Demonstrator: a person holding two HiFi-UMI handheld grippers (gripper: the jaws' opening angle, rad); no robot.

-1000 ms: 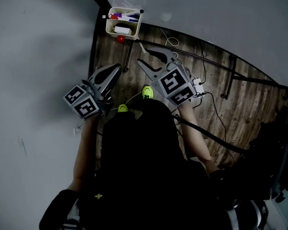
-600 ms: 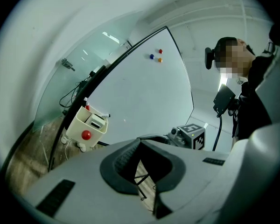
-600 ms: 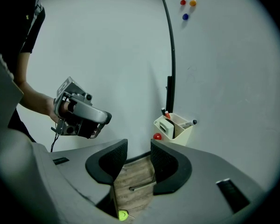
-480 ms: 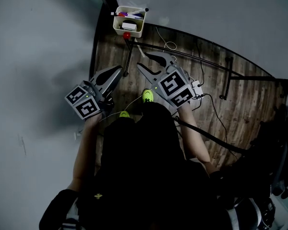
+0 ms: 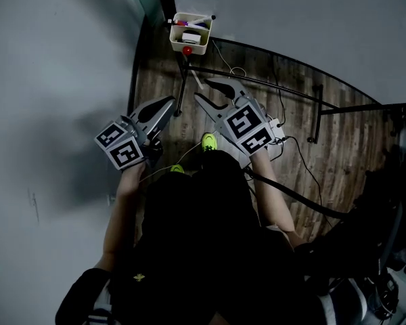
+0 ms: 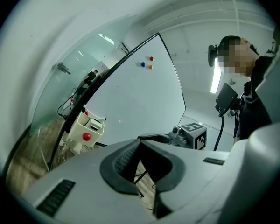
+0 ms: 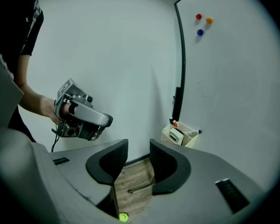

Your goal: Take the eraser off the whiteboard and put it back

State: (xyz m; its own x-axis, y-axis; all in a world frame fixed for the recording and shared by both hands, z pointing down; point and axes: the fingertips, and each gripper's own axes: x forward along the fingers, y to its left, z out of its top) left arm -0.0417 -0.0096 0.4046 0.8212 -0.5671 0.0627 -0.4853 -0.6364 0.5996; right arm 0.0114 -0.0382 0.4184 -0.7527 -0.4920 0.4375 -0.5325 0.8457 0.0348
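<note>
A cream tray (image 5: 197,46) hangs at the whiteboard's (image 5: 311,26) lower left corner. In it lie a white eraser (image 5: 191,38) and markers. The right gripper view shows that eraser (image 7: 175,135) inside the tray (image 7: 183,142). It also shows in the left gripper view, the eraser (image 6: 94,123) above the tray wall (image 6: 78,133). My left gripper (image 5: 169,101) is shut and empty, well short of the tray. My right gripper (image 5: 201,89) is beside it, open and empty (image 7: 139,146). Its jaws have just been closing slightly.
Black stand bars (image 5: 257,80) and cables (image 5: 304,161) cross the wooden floor under the whiteboard. A grey wall (image 5: 47,80) runs along the left. Three small magnets (image 7: 203,22) stick high on the board. A person in dark clothes (image 6: 252,92) is at the right in the left gripper view.
Both grippers have come up a little and moved toward the whiteboard. In the head view the tray now sits higher and further right.
</note>
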